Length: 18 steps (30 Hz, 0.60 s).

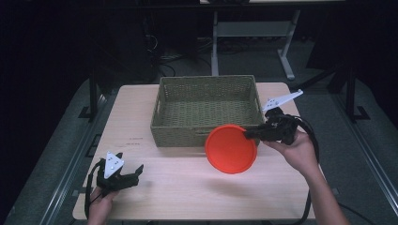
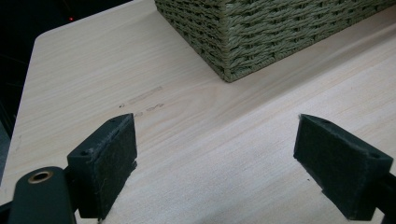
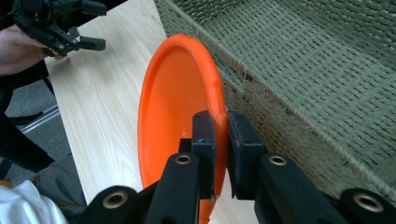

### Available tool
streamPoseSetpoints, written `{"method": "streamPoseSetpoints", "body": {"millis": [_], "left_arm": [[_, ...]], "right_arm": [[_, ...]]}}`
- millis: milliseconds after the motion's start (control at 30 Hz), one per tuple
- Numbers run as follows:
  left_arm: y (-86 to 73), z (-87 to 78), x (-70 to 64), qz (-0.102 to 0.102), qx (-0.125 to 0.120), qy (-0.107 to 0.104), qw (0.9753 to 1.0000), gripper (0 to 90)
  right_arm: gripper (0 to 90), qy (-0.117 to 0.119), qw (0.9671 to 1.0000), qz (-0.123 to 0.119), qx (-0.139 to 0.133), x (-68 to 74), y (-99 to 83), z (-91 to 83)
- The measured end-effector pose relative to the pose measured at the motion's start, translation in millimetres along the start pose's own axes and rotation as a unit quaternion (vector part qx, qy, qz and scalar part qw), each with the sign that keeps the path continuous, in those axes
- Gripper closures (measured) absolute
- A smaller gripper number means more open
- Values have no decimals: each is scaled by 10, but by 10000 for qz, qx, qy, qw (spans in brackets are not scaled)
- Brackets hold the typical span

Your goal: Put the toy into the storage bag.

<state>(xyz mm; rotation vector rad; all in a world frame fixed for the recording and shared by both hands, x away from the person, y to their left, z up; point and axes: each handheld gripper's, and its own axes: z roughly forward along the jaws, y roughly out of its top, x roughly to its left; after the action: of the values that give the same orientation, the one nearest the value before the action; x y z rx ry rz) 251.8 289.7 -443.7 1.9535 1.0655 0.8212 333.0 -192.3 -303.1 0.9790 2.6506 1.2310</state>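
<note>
the right hand-held gripper point(image 1: 252, 133) is clenched on the rim of the orange plate point(image 1: 231, 149), holding it tilted off the desk point(image 1: 187, 187), just in front of the woven basket point(image 1: 206, 108); the edge grip likely suits lifting it over the basket wall. the left hand-held gripper point(image 1: 133, 172) rests released near the desk's front-left corner, clear of the work. faint marks on the desk are unreadable.

A pale wooden desk point(image 1: 178, 187) stands on grey floor point(image 1: 56, 140) — behind it, a white-legged table frame point(image 1: 286, 56) and tangled cables point(image 1: 164, 61).
</note>
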Motion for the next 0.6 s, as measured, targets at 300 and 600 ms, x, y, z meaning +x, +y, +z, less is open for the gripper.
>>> {"method": "streamPoseSetpoints", "body": {"millis": [300,600], "left_arm": [[-2,0,2,3,7,11,10000,128],[-1,-4,-1,32,20,1,10000,128]], "right_arm": [[822,-13,10000,-2,-27,-18,113,-29],[821,-84,9999,-36,-77,-11,270,-97]]}}
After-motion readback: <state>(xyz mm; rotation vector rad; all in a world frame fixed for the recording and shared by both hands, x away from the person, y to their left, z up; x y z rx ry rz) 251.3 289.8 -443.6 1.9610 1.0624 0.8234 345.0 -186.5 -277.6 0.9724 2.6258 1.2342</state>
